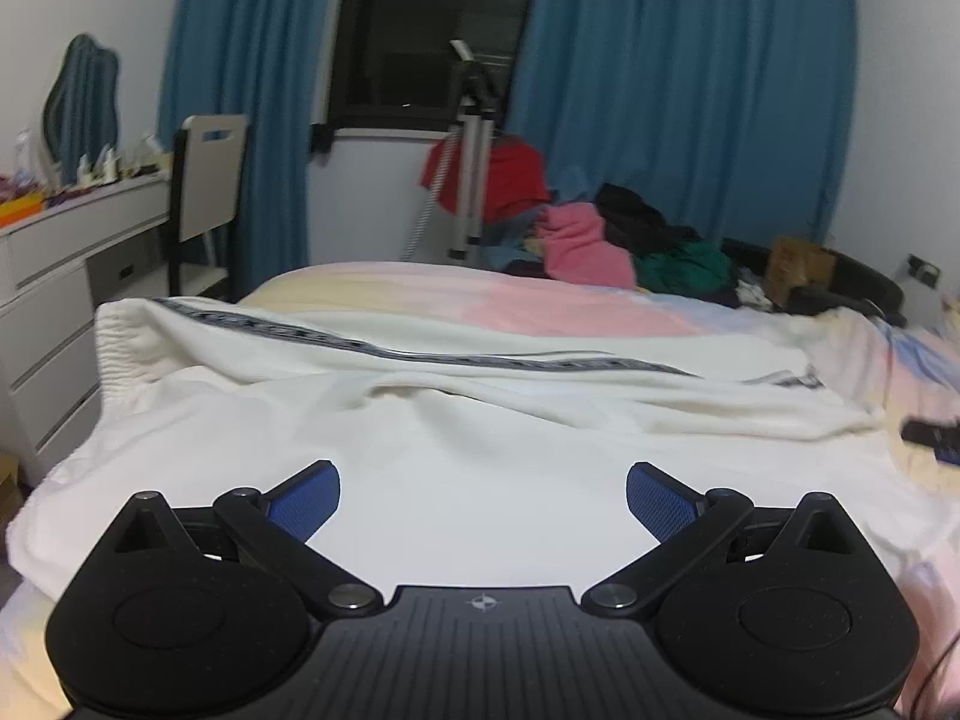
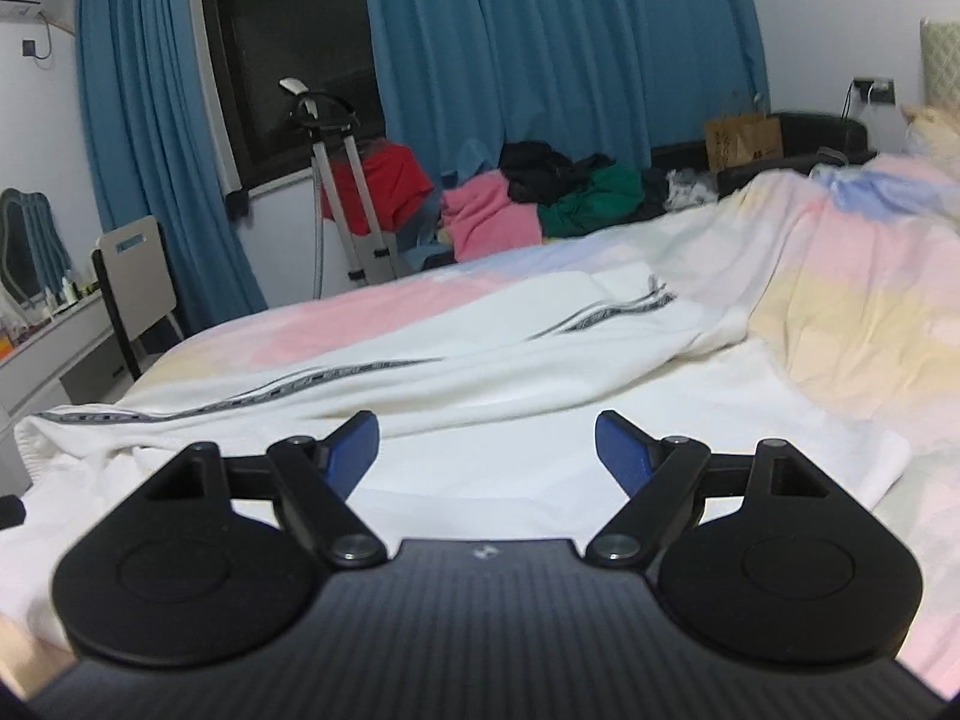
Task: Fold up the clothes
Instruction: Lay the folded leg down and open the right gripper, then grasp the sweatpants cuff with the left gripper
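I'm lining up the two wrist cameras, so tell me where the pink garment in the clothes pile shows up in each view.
Left wrist view: the pink garment sits right of centre in the upper half, beyond the bed's far edge.
Right wrist view: the pink garment sits near centre in the upper half, left of the green garment.
Shared landmark: the red cloth by the silver stand, just left of it.

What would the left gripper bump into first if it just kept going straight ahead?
Most likely the white trousers spread on the bed. The left gripper is open just above that cloth, pointing toward its raised fold with the dark side stripe; exact depth is unclear.
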The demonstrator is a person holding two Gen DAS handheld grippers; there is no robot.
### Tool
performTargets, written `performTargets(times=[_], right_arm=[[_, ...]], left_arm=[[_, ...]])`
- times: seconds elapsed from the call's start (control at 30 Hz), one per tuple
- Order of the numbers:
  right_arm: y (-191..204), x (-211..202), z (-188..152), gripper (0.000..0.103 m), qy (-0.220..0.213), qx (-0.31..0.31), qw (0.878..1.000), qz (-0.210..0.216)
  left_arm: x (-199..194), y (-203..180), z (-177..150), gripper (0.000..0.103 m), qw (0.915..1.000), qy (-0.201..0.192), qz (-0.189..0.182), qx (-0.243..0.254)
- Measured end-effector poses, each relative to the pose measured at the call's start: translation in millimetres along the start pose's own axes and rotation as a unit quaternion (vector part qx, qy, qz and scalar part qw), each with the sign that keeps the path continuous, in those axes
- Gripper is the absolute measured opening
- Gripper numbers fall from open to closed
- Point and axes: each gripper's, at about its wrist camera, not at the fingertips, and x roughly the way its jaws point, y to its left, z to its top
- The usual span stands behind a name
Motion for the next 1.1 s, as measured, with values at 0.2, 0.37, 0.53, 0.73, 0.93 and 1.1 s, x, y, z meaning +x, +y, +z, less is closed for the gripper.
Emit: performTargets(times=[0.2,0.37,0.53,0.73,0.93,1.1], right_arm=[[0,6,-6,0.081,0.018,-0.01,1.0,-0.001],[1,10,-4,0.081,0.026,-0.008,1.0,-0.005],[0,9,-3,0.081,0.038,-0.014,0.999,-0.02],[-3,19,-3,0.081,0.071,-0.007,0.997,-0.036],[-11,20,-4,0.081,0.082,0.011,0.996,-0.041],[-11,23,-4,0.081,0.087,0.012,0.995,-0.046]], left_arm=[[13,85,37,0.103,0.9925,0.035,0.067,-0.096],[17,153,34,0.101,0.9754,0.059,0.137,-0.163],[2,204,11,0.1,0.9484,0.059,0.168,-0.262],[-21,241,2,0.101,0.9073,0.044,0.217,-0.357],[-26,260,-11,0.101,0.8814,0.073,0.226,-0.408],[-35,278,-37,0.101,0.8333,0.08,0.226,-0.498]])
